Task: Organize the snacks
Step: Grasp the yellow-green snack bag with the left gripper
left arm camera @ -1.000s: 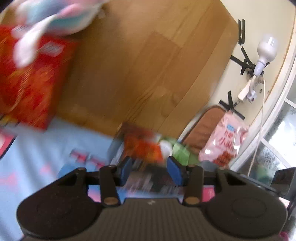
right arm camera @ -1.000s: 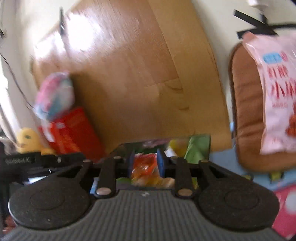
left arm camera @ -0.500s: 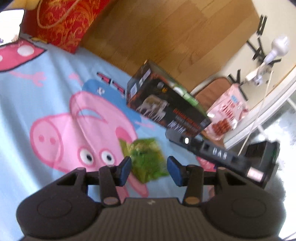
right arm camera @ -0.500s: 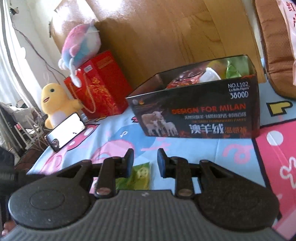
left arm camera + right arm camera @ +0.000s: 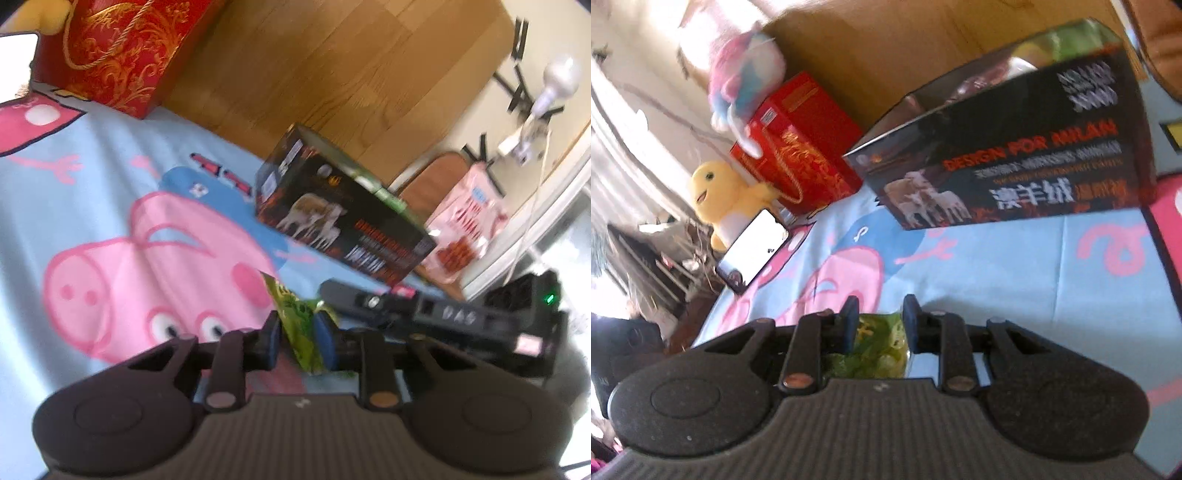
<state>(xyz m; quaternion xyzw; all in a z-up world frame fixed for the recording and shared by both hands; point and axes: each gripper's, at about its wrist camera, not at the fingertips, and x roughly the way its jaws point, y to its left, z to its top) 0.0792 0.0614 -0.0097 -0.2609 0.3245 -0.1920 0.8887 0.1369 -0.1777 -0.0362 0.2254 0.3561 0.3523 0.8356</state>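
Green crinkled snack packet [image 5: 301, 334] stands on edge between the blue-padded fingers [image 5: 325, 341] of the left gripper [image 5: 299, 341], which are closing onto it above the pale blue cartoon-pig blanket [image 5: 74, 192]. The right gripper [image 5: 879, 325] hovers over another green snack packet [image 5: 875, 350]; its fingers flank it, contact unclear. Beyond stands the open black cardboard box [image 5: 1015, 177], snacks inside.

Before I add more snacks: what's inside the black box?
Black box: through its open top, blurred red, pale and green packets show near the rim. Its front wall hides everything lower.
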